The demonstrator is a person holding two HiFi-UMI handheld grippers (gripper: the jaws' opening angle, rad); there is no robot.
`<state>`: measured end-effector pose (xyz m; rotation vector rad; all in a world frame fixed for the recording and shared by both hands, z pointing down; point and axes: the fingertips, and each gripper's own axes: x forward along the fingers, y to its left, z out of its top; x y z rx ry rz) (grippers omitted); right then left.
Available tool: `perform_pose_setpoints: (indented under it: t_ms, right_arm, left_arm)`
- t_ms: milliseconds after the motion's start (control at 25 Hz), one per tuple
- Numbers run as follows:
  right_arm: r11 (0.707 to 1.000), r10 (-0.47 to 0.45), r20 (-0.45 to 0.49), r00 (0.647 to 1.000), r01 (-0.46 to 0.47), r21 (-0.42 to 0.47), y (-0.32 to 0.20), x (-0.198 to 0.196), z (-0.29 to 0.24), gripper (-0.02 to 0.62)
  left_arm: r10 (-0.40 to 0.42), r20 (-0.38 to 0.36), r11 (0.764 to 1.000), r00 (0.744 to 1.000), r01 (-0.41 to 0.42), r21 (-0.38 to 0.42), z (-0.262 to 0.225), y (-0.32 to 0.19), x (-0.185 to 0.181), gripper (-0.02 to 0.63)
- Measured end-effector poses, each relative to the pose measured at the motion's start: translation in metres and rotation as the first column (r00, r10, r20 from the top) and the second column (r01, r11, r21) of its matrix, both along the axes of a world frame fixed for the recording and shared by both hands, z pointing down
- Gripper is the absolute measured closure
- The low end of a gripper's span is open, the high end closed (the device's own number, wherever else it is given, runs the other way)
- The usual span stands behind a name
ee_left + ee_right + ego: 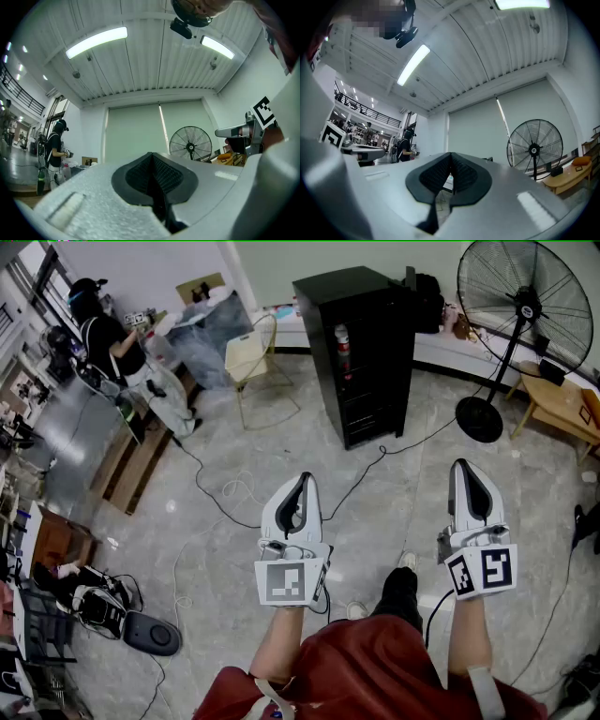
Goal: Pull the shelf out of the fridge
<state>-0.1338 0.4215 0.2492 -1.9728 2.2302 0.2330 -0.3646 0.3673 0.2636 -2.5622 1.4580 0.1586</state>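
The black fridge stands on the floor far ahead of me, with a bottle showing on its front left side. I cannot make out a shelf in it. Both grippers are held up in front of my red-clad lap, well short of the fridge. The left gripper points forward with its jaws shut and nothing between them; in the left gripper view the dark pads press together. The right gripper is likewise shut and empty, its pads meeting at the tip.
A large standing fan is right of the fridge, with a low wooden table beside it. A wire chair and a person at a workbench are at the left. Cables run across the floor; bags lie lower left.
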Motion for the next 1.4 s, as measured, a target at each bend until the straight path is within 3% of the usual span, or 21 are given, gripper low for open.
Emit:
perform_pose_setpoints:
  t_ms: [160,360,720,1040,1400]
  right_arm:
    - [1.0,0.016,-0.007,1.0,-0.016,-0.013,-0.005,0.007,0.007,0.597]
    - [0.999,0.016,0.008,1.0,-0.016,-0.03,-0.012,0.014,0.016,0.597]
    - [0.998,0.054,0.086,0.995,-0.051,-0.043,-0.032,0.051,0.031,0.597]
    - [0.993,0.089,0.102,0.991,-0.08,-0.087,-0.068,0.103,0.053,0.597]
    - [0.993,0.09,0.118,0.989,-0.08,-0.085,-0.137,0.184,0.054,0.597]
  left_arm:
    - [-0.018,0.017,0.999,1.0,0.019,-0.04,0.008,-0.007,0.002,0.611]
    - [0.005,0.015,1.0,1.0,-0.005,-0.022,0.012,-0.012,0.013,0.611]
    - [0.031,0.033,0.997,0.999,-0.028,-0.077,0.028,-0.037,0.047,0.611]
    - [0.061,0.053,0.992,0.997,-0.054,-0.117,0.048,-0.08,0.104,0.611]
    - [0.061,0.045,0.996,0.997,-0.058,-0.073,0.036,-0.152,0.194,0.611]
